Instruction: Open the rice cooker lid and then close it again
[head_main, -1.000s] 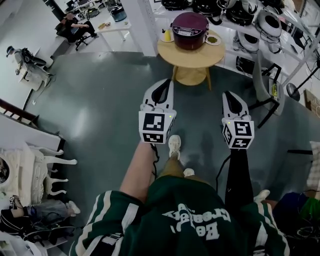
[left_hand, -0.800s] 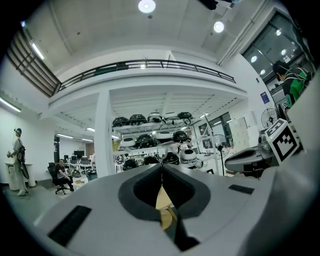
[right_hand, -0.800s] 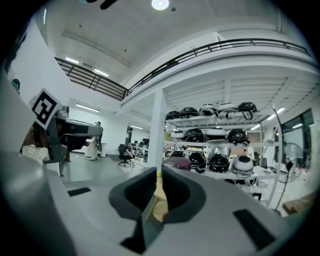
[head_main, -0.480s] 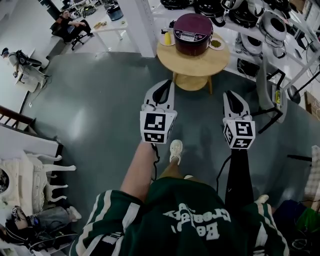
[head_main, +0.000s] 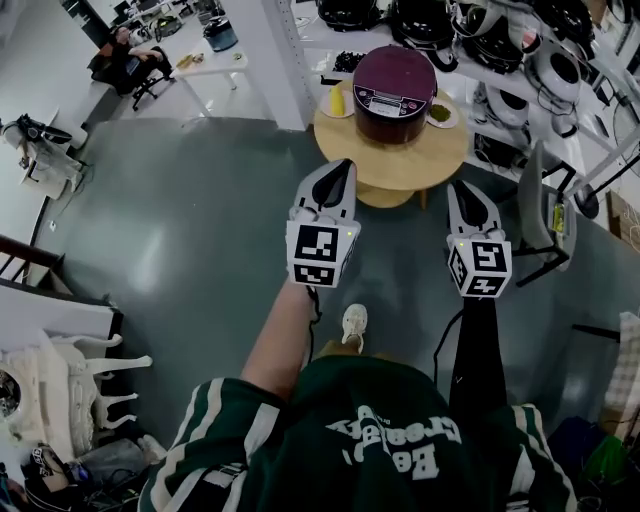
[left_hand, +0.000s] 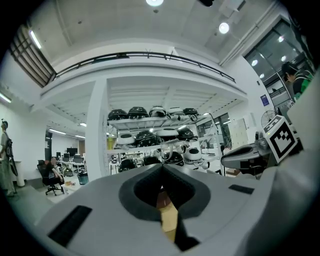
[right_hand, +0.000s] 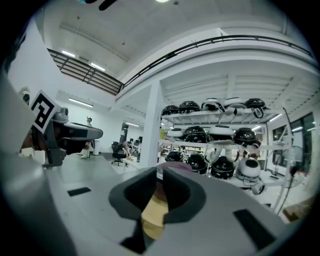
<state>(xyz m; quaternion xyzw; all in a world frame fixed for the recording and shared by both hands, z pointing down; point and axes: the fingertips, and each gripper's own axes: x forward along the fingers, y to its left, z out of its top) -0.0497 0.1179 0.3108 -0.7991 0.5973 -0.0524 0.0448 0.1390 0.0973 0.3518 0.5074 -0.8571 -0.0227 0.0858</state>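
Rice cooker (head_main: 394, 92): maroon, standing on the round wooden tabletop (head_main: 400, 162) ahead of the person, its control panel turned toward them, so the front latch is likely the nearest part to reach.
Lid (head_main: 396, 66): down flat on the body; judged from this, the opening step has not yet begun.
Left tongs (head_main: 343, 166): closed tip to tip with nothing between them, held level and pointing at the near edge of the tabletop. They are short of the cooker and touch nothing.
Right tongs (head_main: 456, 186): parted by only a narrow slit and holding nothing. They are carried level beside the left pair and also stop short of the cooker; the right gripper view shows the maroon lid straight beyond the tips.
Carriage of both tongs: side by side, forward and clear of the body, which seems a transit posture that keeps the target in both gripper views.
Yellow container (head_main: 337, 100): at the cooker's left on the tabletop, just beside it; a sweep from that side could knock it.
Small dish (head_main: 440, 113): at the cooker's right, near the rim.
Shelving (head_main: 480, 30): behind the tabletop, stocked with other cookers; not part of the task.
Next need, as judged: bring one pair to the front latch, with jaws set to press or hook it.
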